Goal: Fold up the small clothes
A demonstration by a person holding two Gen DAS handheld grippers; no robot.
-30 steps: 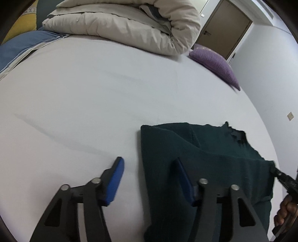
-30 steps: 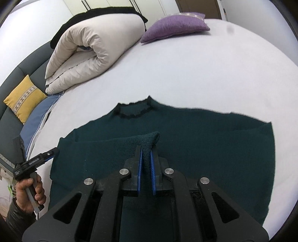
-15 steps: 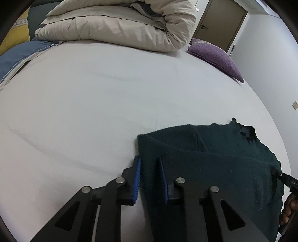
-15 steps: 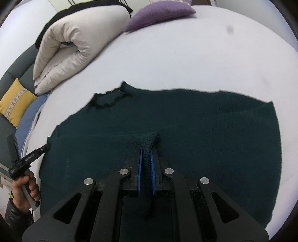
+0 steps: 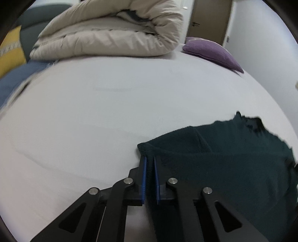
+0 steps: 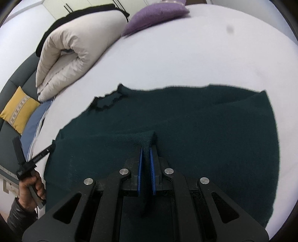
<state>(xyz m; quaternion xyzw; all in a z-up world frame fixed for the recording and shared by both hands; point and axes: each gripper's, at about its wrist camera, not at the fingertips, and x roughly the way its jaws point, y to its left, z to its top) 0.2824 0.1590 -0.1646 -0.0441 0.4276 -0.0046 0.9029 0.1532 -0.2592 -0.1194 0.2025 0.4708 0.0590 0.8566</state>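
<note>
Left wrist view: the left gripper [image 5: 150, 162] has its blue-padded jaws clenched on a folded corner of the dark green knitted sweater [image 5: 232, 167]. Knit fabric fills the narrow gap between the pads, and the pinched corner bunches just above the fingertips. From that corner the sweater spreads to the right across the white bed sheet [image 5: 93, 115], with its dark scalloped neckline [image 5: 251, 122] at the far right.

Right wrist view: the right gripper [image 6: 146, 150] is likewise clamped on the sweater [image 6: 204, 121]. A raised fold of knit stands between its blue pads, and a strip of fabric hangs down between the fingers toward the camera. The garment lies mostly flat on the sheet [image 6: 204, 55], occupying the near part of the bed, with the neckline [image 6: 108, 100] toward the bed's left side and one straight edge running along the right. A sleeve or side layer is folded over the body and forms a ridge across the middle.

At the left edge of the right wrist view, the person's left hand [image 6: 30, 188] grips the handle of the left gripper [image 6: 50, 148], whose tip touches the left edge of the sweater.

At the far side of the bed rest a rolled beige padded duvet [image 6: 74, 48] and a purple rectangular cushion [image 6: 156, 14]. A yellow cushion with a patterned band [image 6: 18, 109] sits beyond the bed's left edge, beside a blue cloth [image 6: 35, 122].
</note>
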